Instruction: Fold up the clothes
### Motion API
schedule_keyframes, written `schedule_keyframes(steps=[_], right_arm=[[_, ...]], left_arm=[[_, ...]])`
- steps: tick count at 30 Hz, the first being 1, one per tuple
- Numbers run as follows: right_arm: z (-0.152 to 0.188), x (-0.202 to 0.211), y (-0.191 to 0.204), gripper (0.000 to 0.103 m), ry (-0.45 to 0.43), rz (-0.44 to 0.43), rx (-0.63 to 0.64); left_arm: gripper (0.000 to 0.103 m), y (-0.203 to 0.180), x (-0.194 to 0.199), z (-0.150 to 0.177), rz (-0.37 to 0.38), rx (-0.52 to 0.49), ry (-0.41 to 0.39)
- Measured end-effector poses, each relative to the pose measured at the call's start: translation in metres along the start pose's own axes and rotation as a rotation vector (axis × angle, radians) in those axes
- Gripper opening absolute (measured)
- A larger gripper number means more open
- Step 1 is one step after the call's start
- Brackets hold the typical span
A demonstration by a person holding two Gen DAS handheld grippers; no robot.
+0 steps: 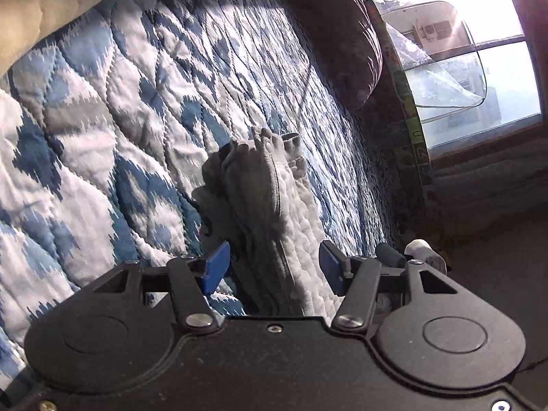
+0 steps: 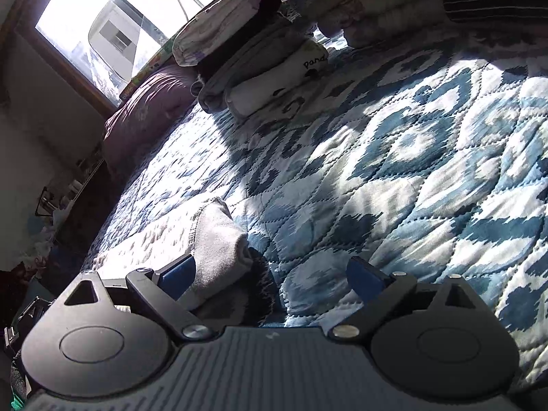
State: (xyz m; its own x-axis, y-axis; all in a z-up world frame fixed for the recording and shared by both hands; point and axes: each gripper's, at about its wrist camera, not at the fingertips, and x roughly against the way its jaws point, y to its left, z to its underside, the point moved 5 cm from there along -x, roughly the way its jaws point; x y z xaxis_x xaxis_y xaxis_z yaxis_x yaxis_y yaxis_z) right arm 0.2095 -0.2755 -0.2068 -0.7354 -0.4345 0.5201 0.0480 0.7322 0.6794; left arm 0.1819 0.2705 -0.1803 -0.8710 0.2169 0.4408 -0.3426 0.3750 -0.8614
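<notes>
— Where is free room seen on the bed (image 2: 394, 157)?

— A wide stretch of bare quilt is seen ahead of the right claw (image 2: 270, 274), whose jaws are spread apart with nothing between them.

— What is found in the way?

— A stack of folded clothes (image 2: 253, 58) and a purple pillow (image 2: 144, 116) are set at the far edge by the window. A bunched grey garment (image 1: 270, 198) is seen between the spread jaws of the left claw (image 1: 274, 263), blocking the path straight ahead.
</notes>
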Motion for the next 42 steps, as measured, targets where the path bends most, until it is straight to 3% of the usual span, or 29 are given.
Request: schedule_keyframes(steps=[5,10,13,15,16,19,23,25,27,30,32,33,37,40,42], right_arm=[[-0.013,-0.024,0.0,0.075,0.03,-0.045,-0.106],[-0.026,-0.058,0.002,0.073,0.09,-0.088,-0.229],[-0.028,-0.074,0.014,0.073,0.16,-0.111,-0.23],[-0.023,-0.084,0.027,0.053,0.224,-0.127,-0.202],[-0.022,-0.084,0.033,0.038,0.213,-0.101,-0.158],[-0.022,-0.062,0.064,0.025,0.045,-0.015,0.103],[-0.008,-0.033,0.116,0.025,-0.165,0.105,0.605],[0.009,-0.031,0.132,0.025,-0.152,0.106,0.84],[0.016,-0.031,0.132,0.024,-0.121,0.127,0.917],[-0.002,-0.031,0.104,0.033,-0.097,0.158,0.656],[-0.01,-0.031,0.076,0.07,-0.071,0.146,0.382],[-0.013,-0.031,0.061,0.074,-0.057,0.137,0.239],[0.008,-0.026,0.019,0.074,-0.009,0.019,-0.232],[0.028,-0.036,0.017,0.074,0.043,-0.088,-0.397],[0.031,-0.045,0.016,0.073,0.028,-0.118,-0.468]], left_arm=[[0.059,-0.012,0.0,0.038,0.024,-0.027,0.012],[0.061,-0.01,-0.011,0.065,0.001,-0.115,0.04],[0.061,-0.011,-0.017,0.07,-0.018,-0.184,0.048],[0.061,-0.013,-0.02,0.071,-0.01,-0.204,0.052],[0.061,-0.012,-0.021,0.071,-0.007,-0.208,0.054],[0.061,-0.011,-0.022,0.072,-0.004,-0.214,0.058],[0.061,-0.011,-0.023,0.071,0.005,-0.205,0.063],[0.061,-0.01,-0.023,0.07,0.01,-0.2,0.068],[0.061,-0.011,-0.024,0.07,0.015,-0.198,0.072],[0.061,-0.014,-0.025,0.069,0.028,-0.192,0.071],[0.061,-0.014,-0.024,0.067,0.036,-0.184,0.066],[0.062,-0.014,-0.023,0.066,0.037,-0.179,0.06],[0.062,-0.008,-0.02,0.054,0.03,-0.15,0.02],[0.062,-0.002,-0.021,0.041,0.02,-0.121,-0.011],[0.062,0.002,-0.021,0.031,0.013,-0.102,-0.035]])
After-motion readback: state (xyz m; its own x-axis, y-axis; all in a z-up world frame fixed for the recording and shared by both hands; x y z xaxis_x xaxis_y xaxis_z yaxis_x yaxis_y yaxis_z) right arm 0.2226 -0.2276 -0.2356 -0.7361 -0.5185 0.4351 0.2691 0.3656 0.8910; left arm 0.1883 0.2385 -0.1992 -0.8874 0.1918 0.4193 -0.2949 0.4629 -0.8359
